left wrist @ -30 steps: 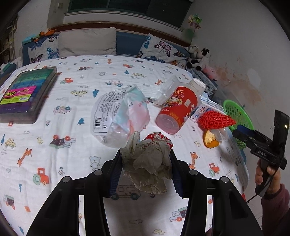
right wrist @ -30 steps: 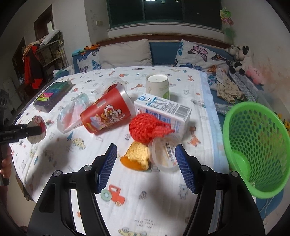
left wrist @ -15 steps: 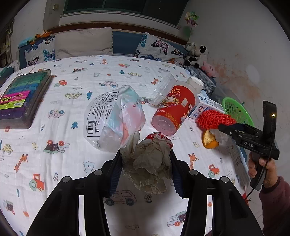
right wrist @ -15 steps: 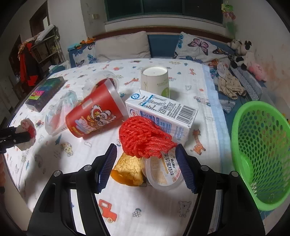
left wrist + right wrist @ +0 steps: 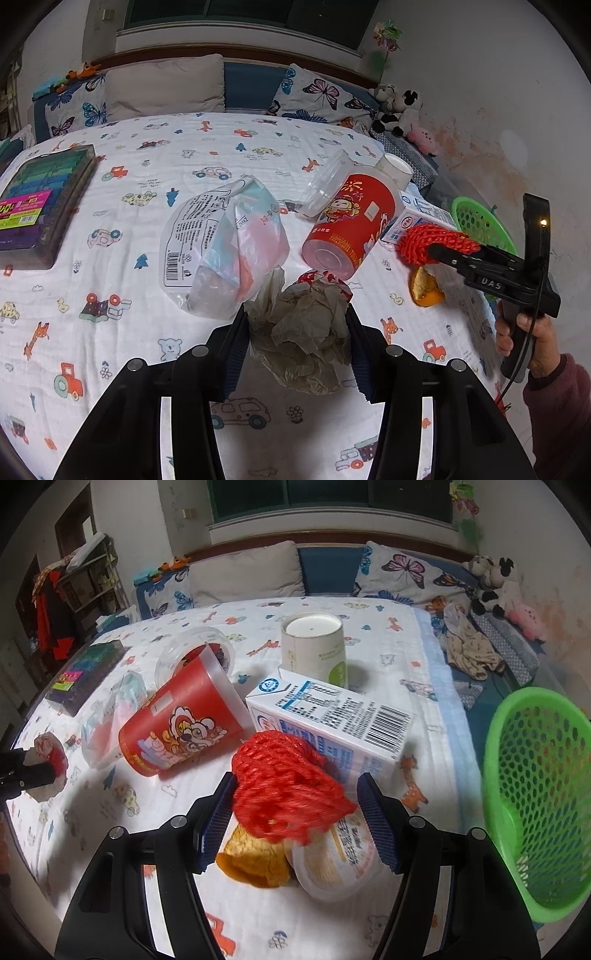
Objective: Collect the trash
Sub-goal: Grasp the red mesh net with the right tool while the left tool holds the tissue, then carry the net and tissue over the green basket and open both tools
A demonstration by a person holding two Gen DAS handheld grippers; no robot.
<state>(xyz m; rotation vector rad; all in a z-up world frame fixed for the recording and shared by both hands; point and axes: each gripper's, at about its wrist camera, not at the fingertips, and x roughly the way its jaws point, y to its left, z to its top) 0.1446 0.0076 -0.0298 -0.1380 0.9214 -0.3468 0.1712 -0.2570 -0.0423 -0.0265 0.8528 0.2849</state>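
Left gripper (image 5: pixel 295 341) pinching crumpled paper (image 5: pixel 306 332), right gripper (image 5: pixel 295 812) spread wide around red netting (image 5: pixel 288 790), near the bed's (image 5: pixel 424 657) right edge

I see my right gripper (image 5: pixel 295 819) spread wide around the red mesh net (image 5: pixel 288 786); orange peel (image 5: pixel 255 862) and a plastic lid (image 5: pixel 336 864) lie beneath; the green basket (image 5: pixel 535 794) stands right.

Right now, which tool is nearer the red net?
Right. The right tool has its fingers on either side of the red net; the left tool is off across the bed, shut on crumpled paper.
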